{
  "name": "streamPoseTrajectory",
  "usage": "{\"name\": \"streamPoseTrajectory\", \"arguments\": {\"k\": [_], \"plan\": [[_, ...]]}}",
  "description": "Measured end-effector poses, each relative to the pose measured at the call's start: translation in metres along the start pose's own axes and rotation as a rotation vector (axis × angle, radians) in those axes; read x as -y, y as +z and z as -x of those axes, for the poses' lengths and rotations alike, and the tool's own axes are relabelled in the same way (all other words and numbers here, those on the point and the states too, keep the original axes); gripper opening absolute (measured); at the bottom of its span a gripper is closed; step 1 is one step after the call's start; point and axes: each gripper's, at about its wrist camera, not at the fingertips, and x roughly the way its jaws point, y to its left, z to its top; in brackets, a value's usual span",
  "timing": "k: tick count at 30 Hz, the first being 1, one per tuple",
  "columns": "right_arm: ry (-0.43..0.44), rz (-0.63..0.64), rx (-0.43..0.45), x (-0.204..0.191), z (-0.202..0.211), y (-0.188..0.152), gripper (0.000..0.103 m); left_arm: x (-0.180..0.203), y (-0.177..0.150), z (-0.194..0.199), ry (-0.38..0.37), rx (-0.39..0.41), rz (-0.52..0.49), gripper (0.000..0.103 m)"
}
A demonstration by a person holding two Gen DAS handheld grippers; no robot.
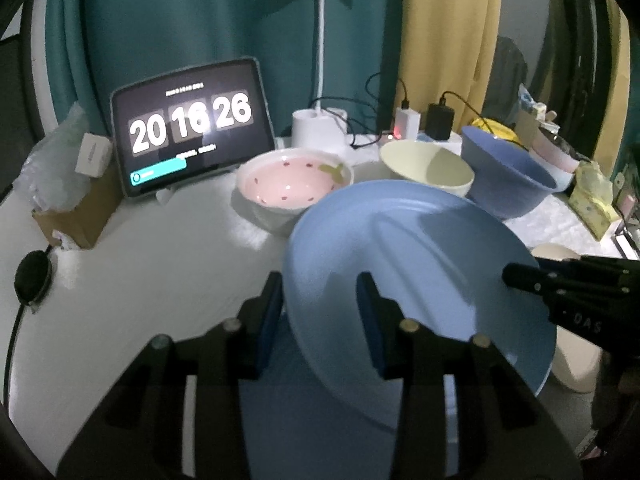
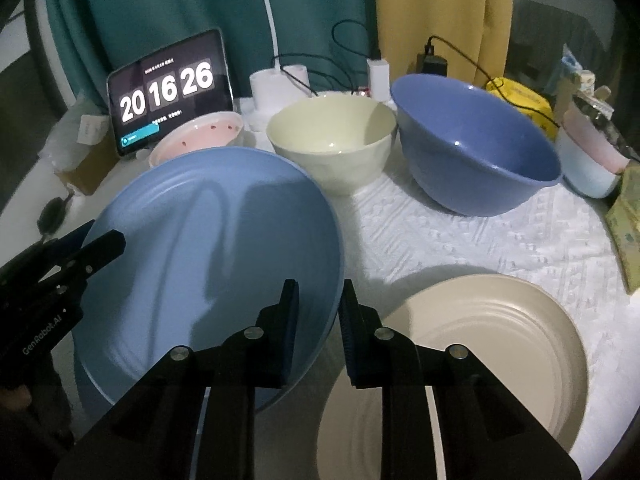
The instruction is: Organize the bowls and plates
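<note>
We have both tongs on the blue plate (image 2: 208, 256). Our left tongs (image 1: 320, 320) straddle its near-left rim, one pad under and one on top, clamped on it. Our right tongs (image 2: 318, 332) pinch its near-right rim between their blue pads. The plate is tilted, its left side raised off the surface (image 2: 460, 236), with another blue piece showing under it, too hidden to name. Just right of it a beige plate (image 2: 480, 344) lies flat. Farther off stand three bowls in a row: a pink bowl (image 1: 294, 184) at the left, a cream bowl (image 2: 332, 140) in the middle, a blue bowl (image 2: 476, 148) at the right. At the far left a tablet (image 1: 192, 128) shows a clock.
</note>
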Motion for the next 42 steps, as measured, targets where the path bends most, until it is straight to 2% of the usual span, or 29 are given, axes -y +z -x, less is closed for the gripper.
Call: {"name": "streamPoseTrajectory", "arguments": {"k": [10,22,42], "plan": [[-0.013,-0.021,0.060,0.007,0.034,-0.011,0.022,0.021,-0.004,0.025,-0.011,0.022,-0.030,0.039],[-0.012,-0.072,0.108,0.038,0.063,-0.032,0.022,0.060,-0.009,0.043,-0.017,0.032,-0.080,0.039],[-0.009,-0.143,0.142,0.100,0.080,-0.058,0.022,0.126,-0.014,0.030,-0.032,-0.038,-0.159,0.039]]}}
